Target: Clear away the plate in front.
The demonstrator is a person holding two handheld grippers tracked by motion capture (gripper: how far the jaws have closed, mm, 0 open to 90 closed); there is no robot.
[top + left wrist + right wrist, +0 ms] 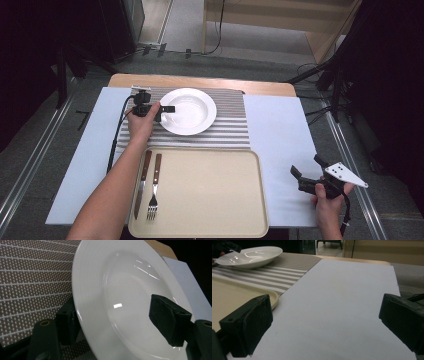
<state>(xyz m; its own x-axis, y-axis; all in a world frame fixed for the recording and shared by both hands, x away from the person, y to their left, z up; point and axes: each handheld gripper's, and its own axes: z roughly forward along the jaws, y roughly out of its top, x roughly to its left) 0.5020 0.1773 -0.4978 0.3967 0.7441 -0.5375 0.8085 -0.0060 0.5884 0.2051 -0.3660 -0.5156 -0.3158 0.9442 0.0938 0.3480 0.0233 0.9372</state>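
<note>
A white deep plate (190, 111) (125, 277) (252, 255) sits on a striped placemat (230, 125) at the back of the table. My left gripper (167, 111) (117, 322) is open at the plate's left rim. One jaw is beneath the rim's outer edge and the other hovers over the bowl. My right gripper (307, 167) (325, 325) is open and holds nothing, low over the white sheet (275, 130) at the table's right front. A beige tray (210, 195) (232, 295) lies in front of the placemat.
A knife (142, 185) and a fork (155, 190) with wooden handles lie side by side at the tray's left end. The left gripper's cable trails along the placemat's left edge. The white sheet (342, 302) stretches bare ahead of the right gripper.
</note>
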